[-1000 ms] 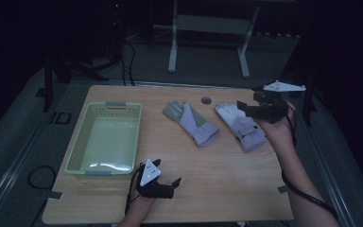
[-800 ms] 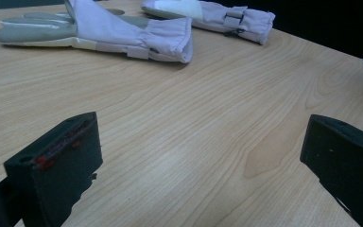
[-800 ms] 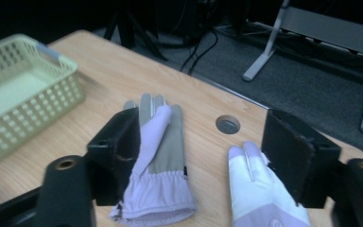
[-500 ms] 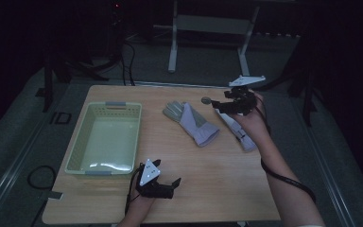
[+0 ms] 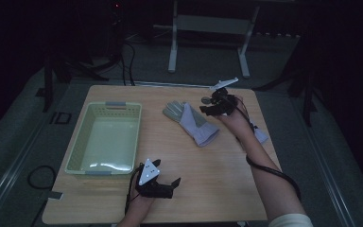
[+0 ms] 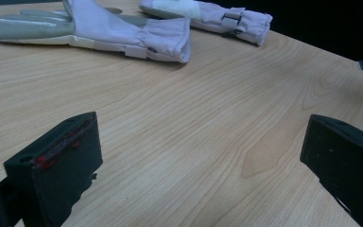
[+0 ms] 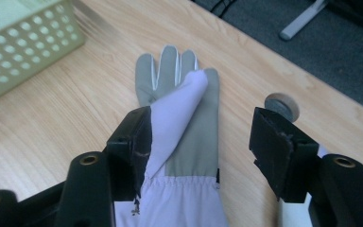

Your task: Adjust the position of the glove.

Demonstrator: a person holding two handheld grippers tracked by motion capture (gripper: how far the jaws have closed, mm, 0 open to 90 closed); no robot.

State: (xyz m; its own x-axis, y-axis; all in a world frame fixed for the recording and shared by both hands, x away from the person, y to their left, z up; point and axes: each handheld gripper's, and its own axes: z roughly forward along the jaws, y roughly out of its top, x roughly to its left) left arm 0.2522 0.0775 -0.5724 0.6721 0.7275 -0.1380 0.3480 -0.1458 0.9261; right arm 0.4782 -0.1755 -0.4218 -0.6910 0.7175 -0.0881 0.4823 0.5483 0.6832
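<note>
No lettering, brand, number or sign reads anywhere here: nothing legible on the gloves [image 5: 191, 122], basket [image 5: 106, 139] or counter [image 5: 217, 175].

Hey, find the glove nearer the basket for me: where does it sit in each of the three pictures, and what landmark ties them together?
High view: the glove lies mid-table, right of the basket, fingers toward it.
Left gripper view: it runs along the top left, cuff pointing right.
Right gripper view: it sits centre frame, between the open jaws of the right gripper, fingers pointing away.
Shared landmark: the second glove, lying just beyond the first.
</note>
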